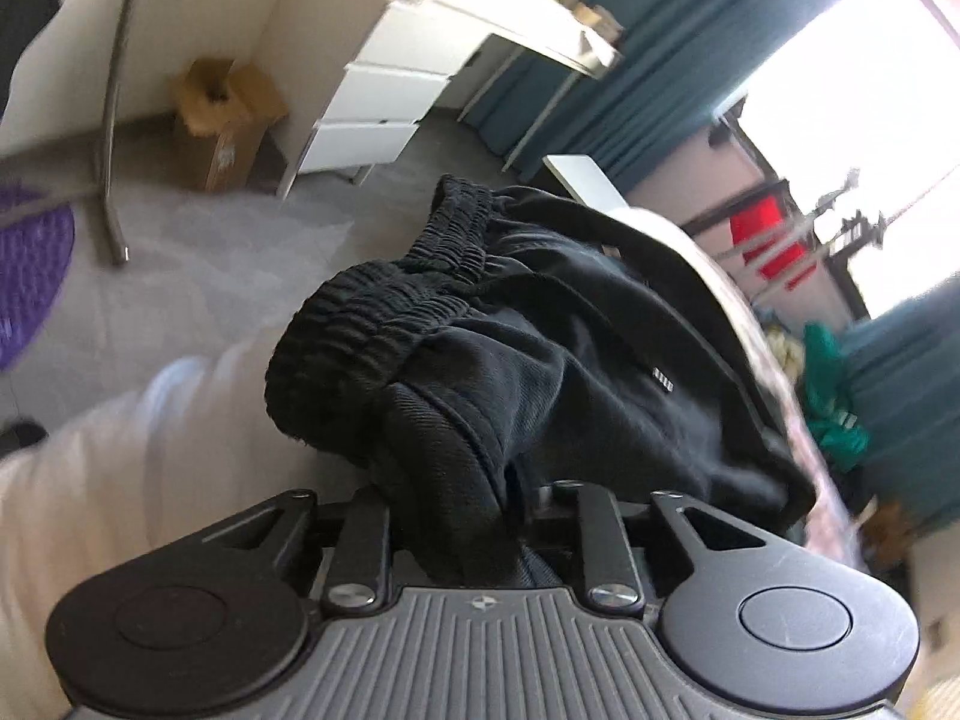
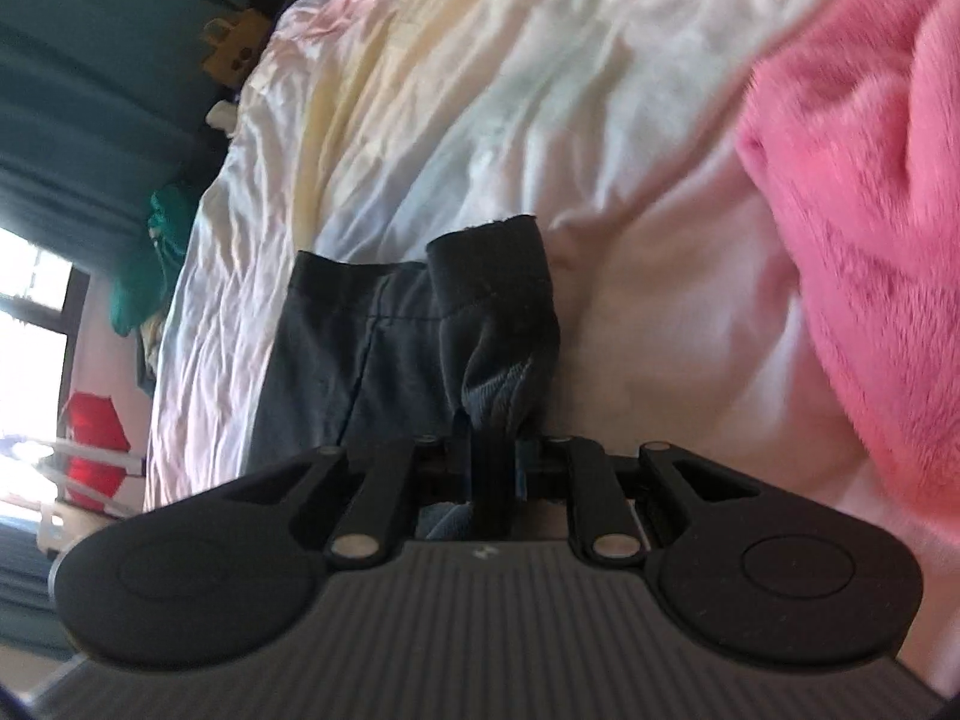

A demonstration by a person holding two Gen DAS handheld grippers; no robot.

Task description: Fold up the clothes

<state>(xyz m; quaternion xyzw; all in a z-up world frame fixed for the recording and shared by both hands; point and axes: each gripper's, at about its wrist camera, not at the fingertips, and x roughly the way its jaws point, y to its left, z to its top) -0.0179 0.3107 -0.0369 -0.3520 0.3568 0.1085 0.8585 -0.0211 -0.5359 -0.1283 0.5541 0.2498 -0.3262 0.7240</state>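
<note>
On the bed (image 2: 480, 90), black pants (image 2: 372, 336) held up between both grippers, left gripper (image 1: 462, 516) grasping bunched fabric near the waistband (image 1: 384, 306), right gripper (image 2: 489, 456) clenched on a cuff (image 2: 498, 300), pink blanket (image 2: 858, 192) beside.

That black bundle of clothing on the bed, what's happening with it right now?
A person is working on a black garment with an elastic ribbed waistband, using a handheld gripper in each hand, over a bed with a pale rumpled sheet. Black cloth sits between the left gripper's jaws. The right gripper pinches a bunched corner near the hem. A fluffy pink blanket lies alongside. The fold isn't finished.
</note>
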